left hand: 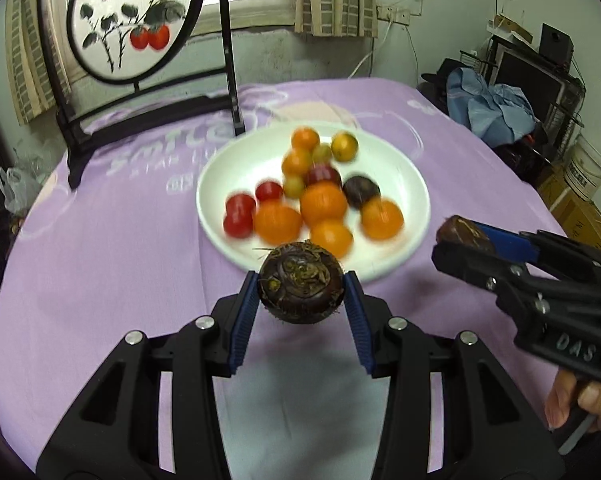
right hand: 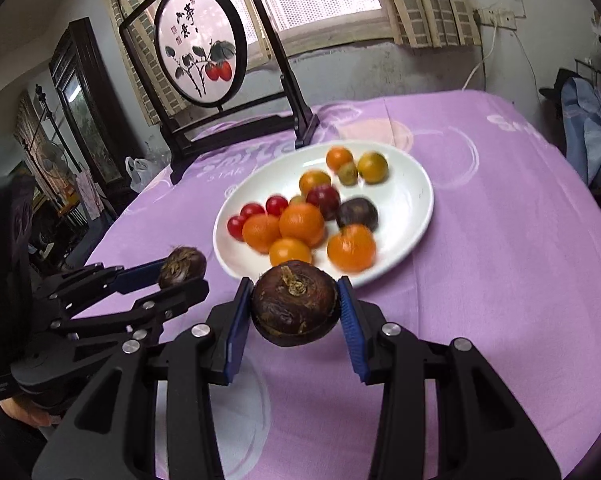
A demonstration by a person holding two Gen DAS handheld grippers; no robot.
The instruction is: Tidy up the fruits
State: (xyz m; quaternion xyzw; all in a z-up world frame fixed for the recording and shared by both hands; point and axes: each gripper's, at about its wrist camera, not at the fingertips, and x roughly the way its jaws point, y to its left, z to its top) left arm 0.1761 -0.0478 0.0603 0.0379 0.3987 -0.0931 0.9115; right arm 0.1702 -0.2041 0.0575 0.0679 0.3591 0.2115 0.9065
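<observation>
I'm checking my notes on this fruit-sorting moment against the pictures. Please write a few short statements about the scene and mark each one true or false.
1. Each gripper holds a dark brown round fruit. True: the left gripper is shut on the left brown fruit, the right gripper on the right brown fruit.
2. The white plate is empty. False: it holds orange, red and dark fruits.
3. The tablecloth is green. False: it is purple.
4. A framed round painting stands behind the plate. True.
</observation>
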